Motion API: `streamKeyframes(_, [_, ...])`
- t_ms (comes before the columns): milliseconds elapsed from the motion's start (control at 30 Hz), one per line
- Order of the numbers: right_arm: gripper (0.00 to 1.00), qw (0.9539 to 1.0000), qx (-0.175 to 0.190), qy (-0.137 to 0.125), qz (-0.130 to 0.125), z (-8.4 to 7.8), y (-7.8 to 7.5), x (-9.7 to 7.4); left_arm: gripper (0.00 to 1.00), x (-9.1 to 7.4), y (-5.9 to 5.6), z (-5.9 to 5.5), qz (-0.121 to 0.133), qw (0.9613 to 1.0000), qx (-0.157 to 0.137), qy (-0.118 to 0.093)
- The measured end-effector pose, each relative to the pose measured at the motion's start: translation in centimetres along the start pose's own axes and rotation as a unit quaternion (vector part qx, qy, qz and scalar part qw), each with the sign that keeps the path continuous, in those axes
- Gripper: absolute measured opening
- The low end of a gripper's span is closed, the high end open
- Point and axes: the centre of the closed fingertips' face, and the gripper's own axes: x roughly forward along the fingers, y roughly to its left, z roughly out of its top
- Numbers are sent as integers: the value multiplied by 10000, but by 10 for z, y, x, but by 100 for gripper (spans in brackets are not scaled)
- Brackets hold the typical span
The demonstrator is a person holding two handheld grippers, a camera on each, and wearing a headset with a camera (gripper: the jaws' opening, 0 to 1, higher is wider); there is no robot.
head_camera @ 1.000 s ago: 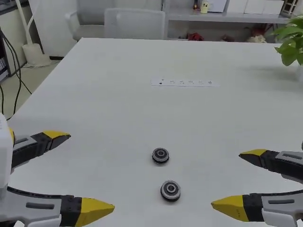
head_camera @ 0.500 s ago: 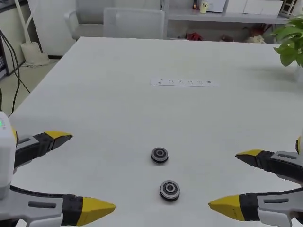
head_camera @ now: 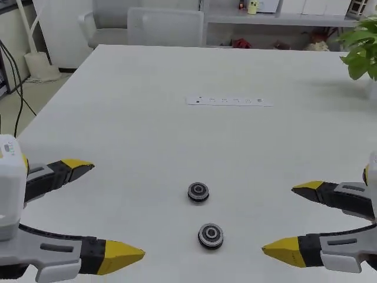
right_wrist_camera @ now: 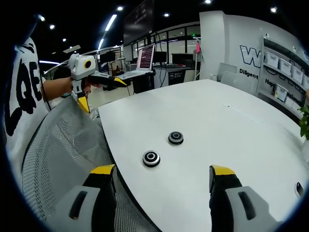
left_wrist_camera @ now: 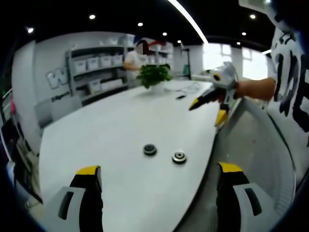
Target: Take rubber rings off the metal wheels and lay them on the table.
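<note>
Two small metal wheels with black rubber rings lie flat on the white table [head_camera: 177, 130]: one farther [head_camera: 198, 193] and one nearer [head_camera: 211, 235]. My left gripper [head_camera: 109, 212] hangs open at the lower left, well to the left of both wheels, nothing between its yellow-tipped fingers. My right gripper [head_camera: 288, 219] is open at the lower right, level with the wheels and apart from them. In the left gripper view the wheels [left_wrist_camera: 150, 150] [left_wrist_camera: 179, 157] lie ahead, with the right gripper [left_wrist_camera: 207, 104] beyond. In the right gripper view the wheels [right_wrist_camera: 175, 137] [right_wrist_camera: 151, 158] lie ahead, and the left gripper [right_wrist_camera: 104, 94] is far left.
A white power strip [head_camera: 228, 101] lies flat mid-table beyond the wheels. A potted plant [head_camera: 362, 50] stands at the far right edge. Chairs [head_camera: 165, 26] and shelves stand behind the table's far edge. A mesh chair back [right_wrist_camera: 63, 145] is close to the near edge.
Both grippers stay open and have barely moved; the head camera has shifted slightly. The wheels have not moved on the table.
</note>
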Motion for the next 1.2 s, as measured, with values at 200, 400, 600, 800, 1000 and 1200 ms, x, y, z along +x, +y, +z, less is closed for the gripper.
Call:
streamKeyframes(200, [76, 9999, -116, -14, 25, 2, -6, 1, 97, 4, 0, 1, -97, 9999, 75, -4])
streamKeyframes(400, [76, 9998, -182, -45, 97, 3, -10, 3, 97, 7, 1, 3, -137, 9998, 150, -3])
streamKeyframes(600, [75, 9996, -213, -62, 171, 3, -12, 7, 97, 10, 3, 4, -204, 9996, 179, 3])
streamKeyframes(800, [74, 9990, -326, -17, 300, 1, -12, 12, 96, 14, 5, 2, -259, 9995, 184, 25])
streamKeyframes(1000, [73, 9980, -471, 4, 432, -1, -11, 18, 95, 19, 5, 3, -330, 9992, 227, 57])
streamKeyframes(1200, [71, 9972, -542, -41, 518, -2, -13, 21, 94, 23, 4, 2, -418, 9987, 290, 82])
